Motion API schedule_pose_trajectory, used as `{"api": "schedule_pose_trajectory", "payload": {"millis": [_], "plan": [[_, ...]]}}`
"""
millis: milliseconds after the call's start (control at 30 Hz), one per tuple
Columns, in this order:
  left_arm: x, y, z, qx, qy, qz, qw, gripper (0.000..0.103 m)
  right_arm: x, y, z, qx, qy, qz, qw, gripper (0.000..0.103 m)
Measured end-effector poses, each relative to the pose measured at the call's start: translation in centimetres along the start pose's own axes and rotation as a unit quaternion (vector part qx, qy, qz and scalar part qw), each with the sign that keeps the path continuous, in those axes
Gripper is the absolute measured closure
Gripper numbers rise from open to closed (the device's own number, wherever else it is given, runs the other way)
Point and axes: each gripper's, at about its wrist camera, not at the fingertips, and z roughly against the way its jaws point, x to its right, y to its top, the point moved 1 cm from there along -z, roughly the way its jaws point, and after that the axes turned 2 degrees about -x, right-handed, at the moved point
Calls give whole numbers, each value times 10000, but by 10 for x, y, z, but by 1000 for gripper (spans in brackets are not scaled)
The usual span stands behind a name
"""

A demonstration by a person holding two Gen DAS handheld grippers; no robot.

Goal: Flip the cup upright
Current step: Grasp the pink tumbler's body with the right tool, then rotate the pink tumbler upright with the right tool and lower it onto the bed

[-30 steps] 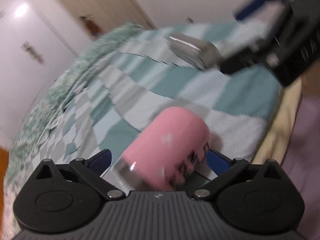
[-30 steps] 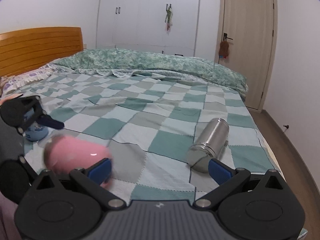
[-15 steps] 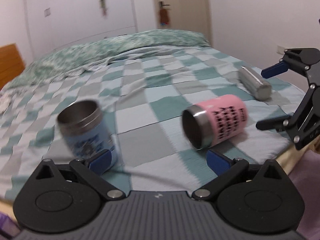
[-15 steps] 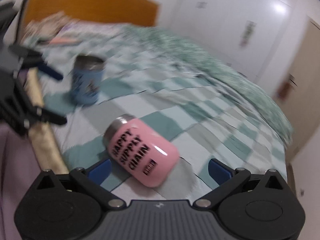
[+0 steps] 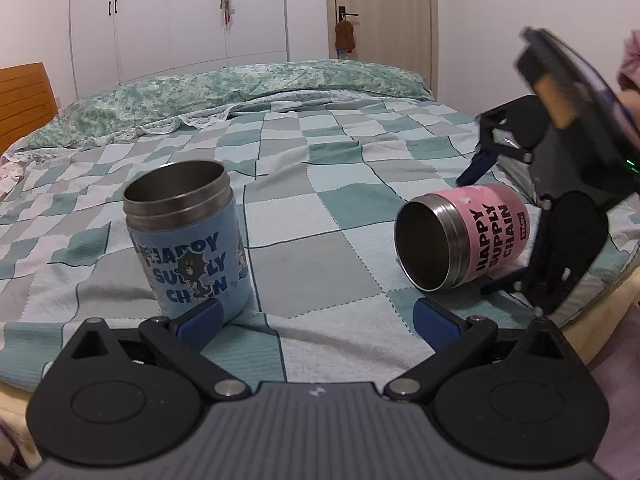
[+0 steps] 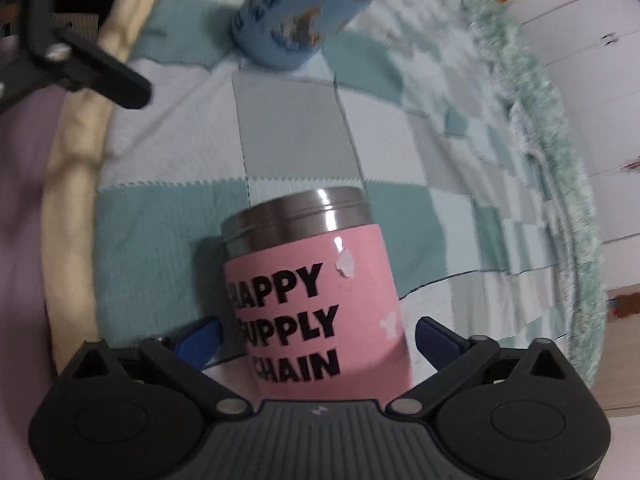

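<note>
A pink steel cup printed HAPPY SUPPLY CHAIN lies on its side on the checked bedspread, its open mouth towards the left wrist camera. In the right wrist view the pink cup lies between the open fingers of my right gripper, base end nearest, with gaps on both sides. The right gripper also shows in the left wrist view, straddling the cup's base. My left gripper is open and empty, low over the bed's near edge.
A blue steel cup stands upright on the bed left of the pink one; it also shows in the right wrist view. A green quilt lies across the far side. The bed's front edge is close.
The right gripper has swung in and now straddles the pink cup from its base end. The left gripper has drawn back and steadied, facing both cups.
</note>
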Motion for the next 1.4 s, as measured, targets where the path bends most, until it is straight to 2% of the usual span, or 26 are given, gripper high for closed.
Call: {"api": "schedule_pose_trajectory", "payload": {"millis": [133,233,267,300,333,433,500,600,633,667,733,767,800,833,867,967,1033,1100,1133,1267,1333,1400], "plan": [[-2,-3,-4,20,-41,30,10000,0,5,3,-5,-243,147,-146,9995,6],[-3,-4,-4,45,-82,-2,10000,0,17,6,-2,-462,459,-680,9956,6],[-3,-5,-4,56,-103,-2,9999,0,24,6,0,-530,665,-1038,9909,7],[-4,-5,-4,59,-118,9,9999,0,32,4,2,-602,879,-1424,9841,10],[-5,-5,-5,59,-131,28,9999,0,40,0,3,-672,1024,-1767,9766,17],[-6,-5,-7,77,-200,78,9997,0,57,-17,5,-858,1547,-2838,9424,20],[-6,-5,-8,84,-226,82,9997,0,61,-29,5,-867,1691,-3396,9212,20],[-7,-5,-8,119,-291,113,9994,0,67,-56,6,-659,2043,-4660,8583,20],[-7,-5,-9,125,-305,128,9994,0,67,-68,6,-540,2143,-5111,8306,20],[-8,-5,-9,127,-314,136,9993,0,67,-77,6,-448,2217,-5427,8089,20],[-9,-6,-11,118,-323,161,9993,0,62,-101,6,-231,2385,-6213,7461,20],[-9,-6,-12,106,-328,175,9993,0,58,-112,4,-104,2480,-6629,7063,20],[-9,-6,-13,97,-334,184,9992,0,55,-120,4,-10,2532,-6867,6814,20],[-10,-6,-14,93,-345,186,9992,0,51,-124,4,66,2535,-7012,6663,20],[-10,-6,-15,84,-358,179,9992,0,51,-127,5,137,2507,-7072,6609,20],[-9,-5,-17,52,-339,146,9993,0,57,-126,2,152,2538,-7002,6671,20],[-9,-4,-17,48,-326,144,9994,0,69,-120,1,189,2378,-6863,6871,13],[-10,-4,-17,53,-319,151,9994,0,82,-117,0,267,2280,-6782,6981,4],[-10,-4,-18,51,-317,151,9994,0,88,-114,-4,289,2235,-6743,7033,3],[-9,-4,-19,5,-279,134,9995,0,92,-106,-30,49,2451,-6648,7057,5],[-9,-4,-20,-16,-273,125,9995,0,84,-103,-33,-46,2499,-6589,7095,19],[-9,-5,-19,-19,-268,123,9996,0,79,-104,-27,75,2377,-6570,7154,19]]}}
